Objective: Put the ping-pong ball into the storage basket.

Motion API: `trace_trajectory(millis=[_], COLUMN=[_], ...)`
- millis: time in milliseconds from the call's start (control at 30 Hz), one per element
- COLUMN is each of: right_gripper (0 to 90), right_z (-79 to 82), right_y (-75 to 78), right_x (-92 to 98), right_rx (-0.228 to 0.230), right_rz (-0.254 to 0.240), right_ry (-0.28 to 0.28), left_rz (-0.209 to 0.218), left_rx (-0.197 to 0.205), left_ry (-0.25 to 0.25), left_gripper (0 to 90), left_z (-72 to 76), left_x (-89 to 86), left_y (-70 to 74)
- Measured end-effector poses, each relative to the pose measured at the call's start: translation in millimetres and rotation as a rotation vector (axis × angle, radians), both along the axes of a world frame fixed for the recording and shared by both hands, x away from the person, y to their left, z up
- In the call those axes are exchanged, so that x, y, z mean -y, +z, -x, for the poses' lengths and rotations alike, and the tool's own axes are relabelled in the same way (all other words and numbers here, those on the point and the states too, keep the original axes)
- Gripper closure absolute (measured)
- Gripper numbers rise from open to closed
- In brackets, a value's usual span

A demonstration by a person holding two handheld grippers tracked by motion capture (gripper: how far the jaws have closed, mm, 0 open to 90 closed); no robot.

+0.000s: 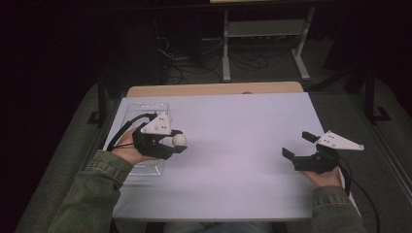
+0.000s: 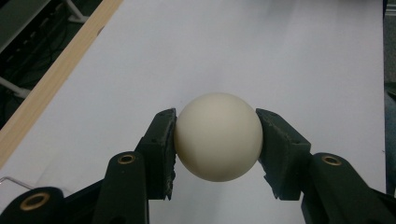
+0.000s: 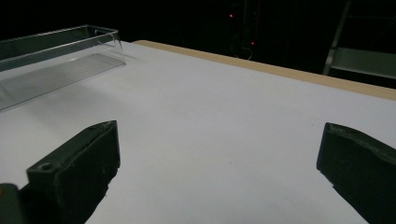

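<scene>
The left claw [image 1: 179,141] is clamped on a cream-white ball [image 1: 179,140], most likely a table-tennis ball. The left gripper view shows it plainly: both pads [image 2: 164,144] press against opposite sides of the ball [image 2: 218,136], which sits squarely between them and clear of the white worktop [image 2: 261,56] below. In the high view the ball hangs just to the right of a clear plastic tray [image 1: 145,108] that lies along the left edge of the worktop [image 1: 243,160], and the person's left hand [image 1: 127,151] is over the tray's near end.

The right claw [image 1: 298,144] rests near the right edge of the worktop with its jaws spread wide and nothing between them; the right gripper view looks across bare white surface toward the tray [image 3: 56,60], which appears empty in the part that is visible.

Judging by this, the pick-up is done: the ball is secured and lifted. What is left is the placing. Whether the ball is headed into the tray or out onto the open worktop cannot be told from these pictures. Either way the ball has yet to be set down and released, and the right claw has no part in the work so far.
</scene>
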State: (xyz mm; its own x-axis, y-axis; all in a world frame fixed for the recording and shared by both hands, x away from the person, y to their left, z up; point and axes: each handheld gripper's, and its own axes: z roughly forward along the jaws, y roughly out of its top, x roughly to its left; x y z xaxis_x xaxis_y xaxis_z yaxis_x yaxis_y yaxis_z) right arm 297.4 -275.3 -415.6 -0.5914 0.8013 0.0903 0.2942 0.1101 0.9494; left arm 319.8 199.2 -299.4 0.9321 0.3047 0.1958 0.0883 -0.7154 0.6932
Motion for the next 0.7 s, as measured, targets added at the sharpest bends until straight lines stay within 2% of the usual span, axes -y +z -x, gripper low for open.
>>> trace_trajectory(millis=[267,633,700], right_gripper=[0.0,0.0,0.0], right_z=[0.0,-0.2,-0.2], right_y=[-0.2,-0.4,-0.5], right_x=[-0.1,-0.2,-0.2], right_rx=[-0.001,-0.004,-0.004], right_rz=[0.003,0.004,0.005], right_ry=[0.000,0.001,0.001], left_rz=[0.008,-0.019,-0.040], left_rx=[0.000,-0.016,-0.018], left_ry=[0.018,0.053,0.054], left_gripper=[50.6,50.6,50.6], left_z=[0.2,-4.0,-5.8], left_x=[-8.9,-26.5,-29.6], left_y=[-0.9,1.2,2.7])
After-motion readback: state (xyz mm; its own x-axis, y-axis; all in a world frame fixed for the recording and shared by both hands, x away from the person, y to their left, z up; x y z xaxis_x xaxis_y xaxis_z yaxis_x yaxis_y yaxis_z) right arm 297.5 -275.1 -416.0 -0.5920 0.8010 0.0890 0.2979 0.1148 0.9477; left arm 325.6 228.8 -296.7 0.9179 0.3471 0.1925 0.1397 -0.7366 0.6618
